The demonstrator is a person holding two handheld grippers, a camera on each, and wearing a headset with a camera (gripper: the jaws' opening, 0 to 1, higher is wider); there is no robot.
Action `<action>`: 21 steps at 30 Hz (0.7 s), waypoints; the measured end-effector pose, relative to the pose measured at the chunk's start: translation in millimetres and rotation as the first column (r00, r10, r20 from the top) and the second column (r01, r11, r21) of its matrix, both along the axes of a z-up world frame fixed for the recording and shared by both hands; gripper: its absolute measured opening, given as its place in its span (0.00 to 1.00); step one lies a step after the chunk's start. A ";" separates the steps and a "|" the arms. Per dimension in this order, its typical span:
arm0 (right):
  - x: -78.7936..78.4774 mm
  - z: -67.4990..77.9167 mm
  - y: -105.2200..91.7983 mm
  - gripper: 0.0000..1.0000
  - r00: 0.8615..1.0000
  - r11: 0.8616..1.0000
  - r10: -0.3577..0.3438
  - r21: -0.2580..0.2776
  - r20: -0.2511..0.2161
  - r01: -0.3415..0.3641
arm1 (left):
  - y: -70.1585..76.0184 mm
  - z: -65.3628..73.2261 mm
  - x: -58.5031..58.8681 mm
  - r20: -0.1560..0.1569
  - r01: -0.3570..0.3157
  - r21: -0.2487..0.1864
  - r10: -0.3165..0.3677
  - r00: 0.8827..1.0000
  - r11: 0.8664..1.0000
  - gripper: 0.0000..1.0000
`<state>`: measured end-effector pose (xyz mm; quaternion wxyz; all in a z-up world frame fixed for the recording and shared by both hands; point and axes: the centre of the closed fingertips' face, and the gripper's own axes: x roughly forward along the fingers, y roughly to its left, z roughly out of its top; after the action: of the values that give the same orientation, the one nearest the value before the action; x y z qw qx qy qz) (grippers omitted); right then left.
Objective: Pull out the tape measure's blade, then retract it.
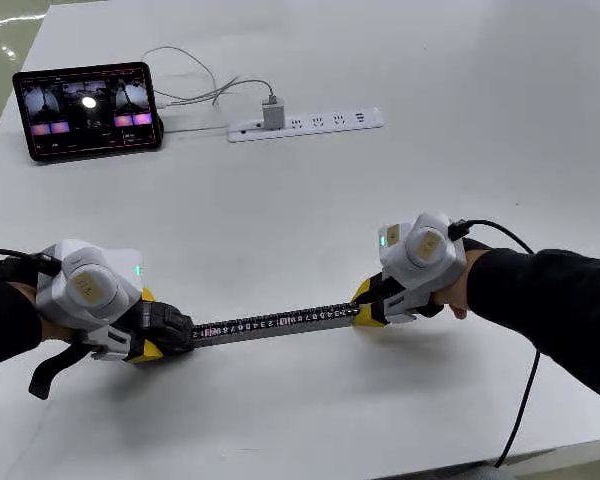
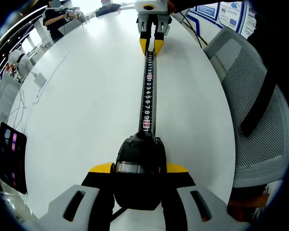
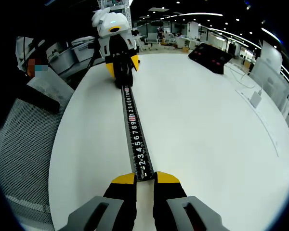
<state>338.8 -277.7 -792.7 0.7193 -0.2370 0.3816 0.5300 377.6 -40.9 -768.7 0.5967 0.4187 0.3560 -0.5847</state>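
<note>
Table [image 1: 310, 200]: blade [image 1: 275, 323] crosswise, case [image 1: 166, 328] leftward

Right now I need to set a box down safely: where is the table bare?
Bare: the wide middle of the table, between the power strip and the stretched tape; also the near edge below the tape. Crowded: far left by the tablet and cables.

Both grippers have rounded white-grey housings with a tan disc on top, a small green light, and black jaws tipped yellow. The left gripper [image 1: 155, 323] is at the tape measure [image 1: 175, 326] end of the blade [image 1: 275, 322], the right gripper [image 1: 363, 304] at the blade's free end. Black sleeves [image 1: 550, 290] on both arms; a black cable [image 1: 525, 400] trails from the right housing, away from the blade.
</note>
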 end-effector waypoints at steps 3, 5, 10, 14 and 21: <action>-0.6 0.5 -1.9 0.08 1.000 1.000 -0.003 0.000 -0.001 0.003 | 0.1 -0.1 0.2 0.000 0.000 0.000 0.000 1.000 1.000 0.32; -1.3 0.7 -2.9 0.08 1.000 1.000 -0.006 -0.002 -0.002 0.006 | 0.1 -0.2 0.3 0.000 0.000 -0.001 0.000 1.000 1.000 0.32; -1.4 0.4 -5.8 0.08 1.000 1.000 -0.008 -0.004 -0.004 0.008 | 0.3 -0.7 0.6 0.000 0.000 -0.001 0.000 1.000 1.000 0.32; -1.4 -0.1 -7.8 0.08 1.000 1.000 -0.013 -0.006 -0.005 0.013 | 0.3 -0.6 0.6 0.000 0.001 -0.001 -0.001 1.000 1.000 0.32; -1.2 -0.7 -10.9 0.08 1.000 1.000 -0.016 -0.008 -0.006 0.016 | 0.3 -0.6 0.6 0.001 0.000 -0.001 0.000 1.000 1.000 0.32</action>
<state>337.6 -288.5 -793.4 0.7213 -0.2353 0.3877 0.5235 378.2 -40.6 -769.3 0.5970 0.4186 0.3554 -0.5848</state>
